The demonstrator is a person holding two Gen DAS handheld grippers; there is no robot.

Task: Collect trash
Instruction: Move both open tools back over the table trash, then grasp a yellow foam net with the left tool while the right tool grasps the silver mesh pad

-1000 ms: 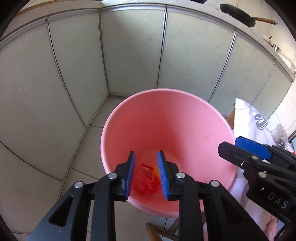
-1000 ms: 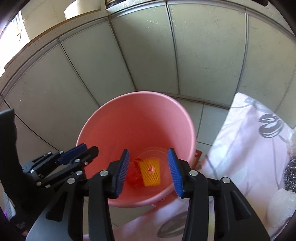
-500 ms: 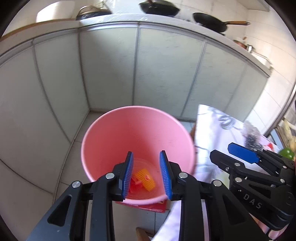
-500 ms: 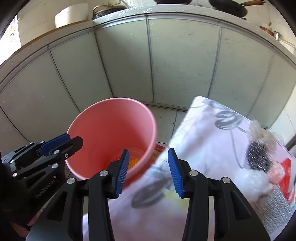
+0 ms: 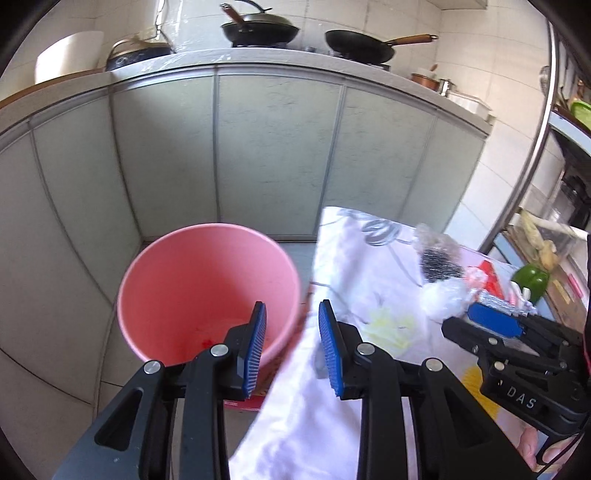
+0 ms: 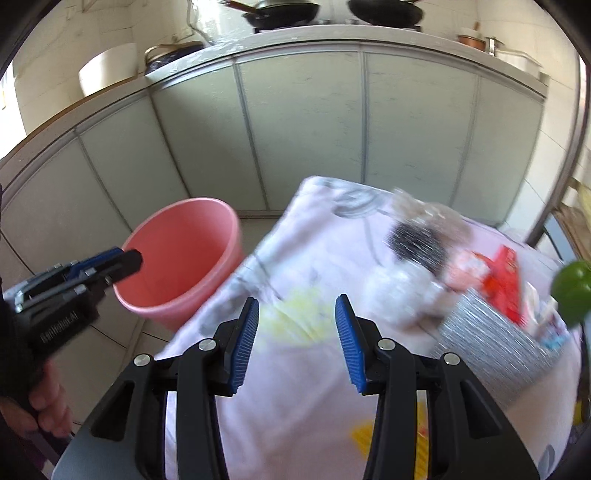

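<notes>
A pink bucket (image 5: pixel 207 291) (image 6: pixel 181 258) stands on the floor beside a table draped in a white patterned cloth (image 5: pixel 354 280) (image 6: pixel 303 387). A scrap of red trash (image 5: pixel 208 341) shows at the bucket's bottom. On the cloth lie clear plastic wrap with a dark scrubber (image 6: pixel 417 240), a red packet (image 6: pixel 506 280) and a foil tray (image 6: pixel 495 343). My left gripper (image 5: pixel 291 349) hovers open and empty over the bucket's near rim and the cloth edge. My right gripper (image 6: pixel 297 341) (image 5: pixel 491 325) hangs open and empty above the cloth.
Grey-green cabinet doors (image 5: pixel 273 155) back the bucket, under a counter carrying pans (image 5: pixel 258 31). A green pepper (image 6: pixel 572 288) sits at the table's right end, next to a metal rack pole (image 5: pixel 524 166). A person's hand (image 6: pixel 48 402) grips the left tool.
Both grippers rose and swung right, from over the bucket toward the table. The orange and red trash in the bucket has slipped mostly out of view; the table's trash came into view.
</notes>
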